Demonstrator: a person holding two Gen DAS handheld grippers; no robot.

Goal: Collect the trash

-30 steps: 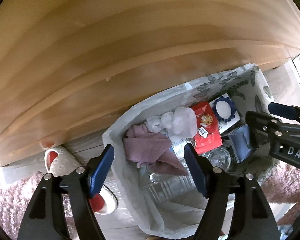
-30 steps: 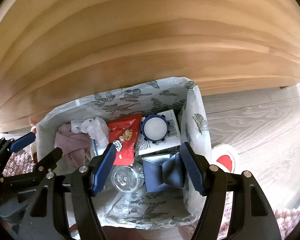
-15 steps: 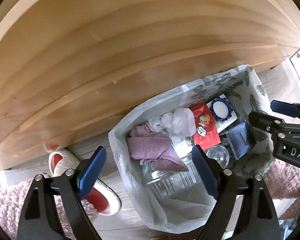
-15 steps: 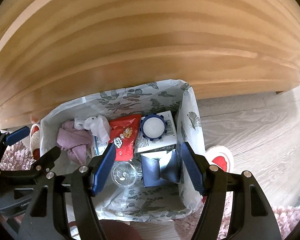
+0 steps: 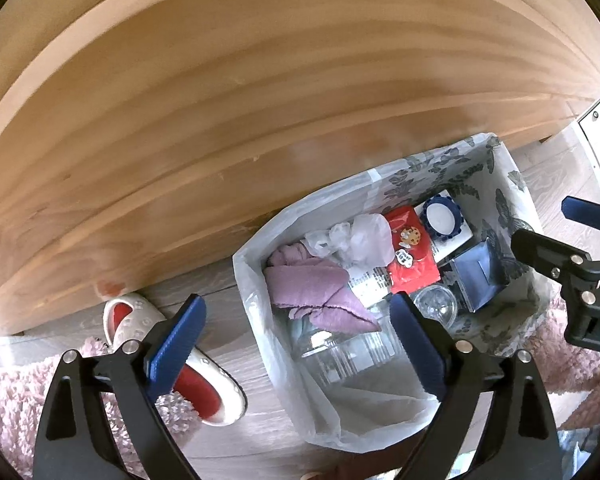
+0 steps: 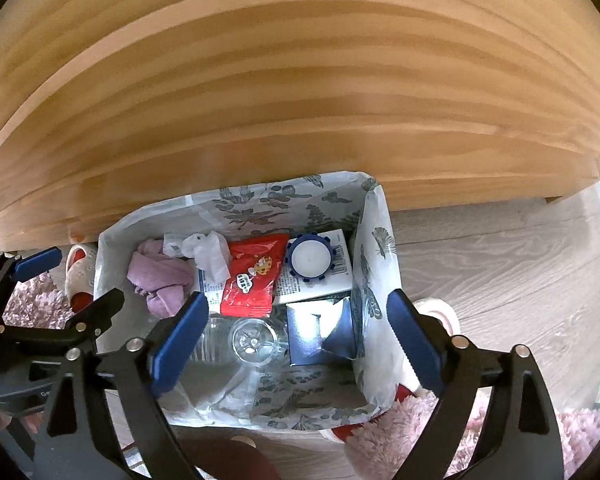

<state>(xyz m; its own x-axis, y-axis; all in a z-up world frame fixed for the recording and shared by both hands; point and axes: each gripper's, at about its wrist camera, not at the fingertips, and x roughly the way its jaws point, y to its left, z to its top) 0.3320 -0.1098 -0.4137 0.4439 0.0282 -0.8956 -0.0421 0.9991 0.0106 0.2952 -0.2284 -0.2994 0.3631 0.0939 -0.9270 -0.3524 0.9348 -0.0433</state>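
A bin with a leaf-print liner (image 5: 440, 168) (image 6: 376, 248) stands on the floor against a wooden panel. Inside lie a purple cloth (image 5: 312, 288) (image 6: 156, 276), crumpled white plastic (image 5: 360, 236), a red snack packet (image 5: 412, 256) (image 6: 252, 276), a blue-rimmed round lid (image 5: 440, 216) (image 6: 310, 258) on a white carton, a dark blue box (image 5: 476, 280) (image 6: 320, 336) and clear glass jars (image 5: 340, 348) (image 6: 252, 340). My left gripper (image 5: 296, 340) and right gripper (image 6: 296, 340) hover over the bin, jaws opening, nothing gripped between them.
The wooden panel (image 5: 260, 100) fills the upper half of both views. White slippers with red insoles (image 5: 196, 376) (image 6: 436, 312) lie on either side of the bin. A pink shaggy rug (image 5: 4, 412) (image 6: 412, 432) covers the near wood-look floor (image 6: 500, 264).
Both grippers' jaws have spread wider. Both views have drawn back a little from the bin, which looks smaller. The bin's contents lie as before.
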